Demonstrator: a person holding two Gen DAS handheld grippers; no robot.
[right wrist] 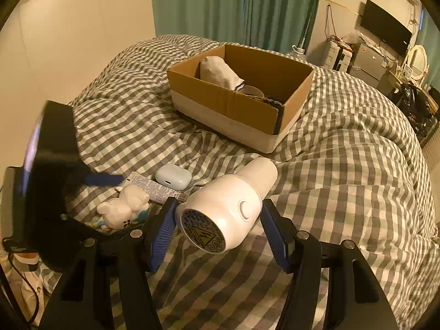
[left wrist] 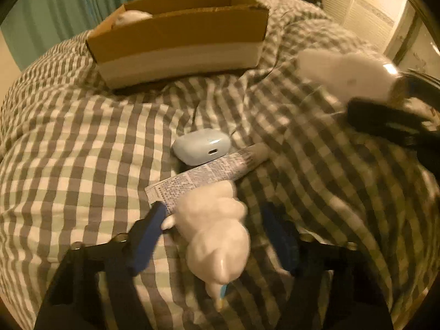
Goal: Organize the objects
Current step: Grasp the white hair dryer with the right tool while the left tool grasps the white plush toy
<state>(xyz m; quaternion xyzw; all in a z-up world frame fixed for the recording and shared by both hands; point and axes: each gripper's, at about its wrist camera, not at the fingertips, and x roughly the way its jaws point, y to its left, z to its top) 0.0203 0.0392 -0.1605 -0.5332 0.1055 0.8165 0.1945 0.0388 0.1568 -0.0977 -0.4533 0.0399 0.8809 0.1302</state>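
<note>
Right wrist view: the right gripper [right wrist: 220, 221] grasps a white hair dryer [right wrist: 228, 206] above the bed [right wrist: 343, 178]; the cardboard box [right wrist: 239, 110] sits at twelve o'clock. The left gripper [left wrist: 217, 220] straddles a bear figurine [left wrist: 217, 220], grip unclear. Next, likely carry the dryer over the box rim.

A bed took up most of the room, covered by a rumpled grey, white and pale green checked duvet [right wrist: 343, 148]. Teal curtains [right wrist: 236, 8] hung behind its far edge, beside a plain cream wall [right wrist: 82, 27]. Past the bed's far right corner a dark flat television [right wrist: 385, 27] was fixed to the wall above a small grey fridge [right wrist: 368, 60] and a white drawer unit [right wrist: 332, 52], with an oval white mirror [right wrist: 418, 57] further right. In the left wrist view a white louvred door [left wrist: 365, 16] stood at the right. The light was warm and yellowish
</note>
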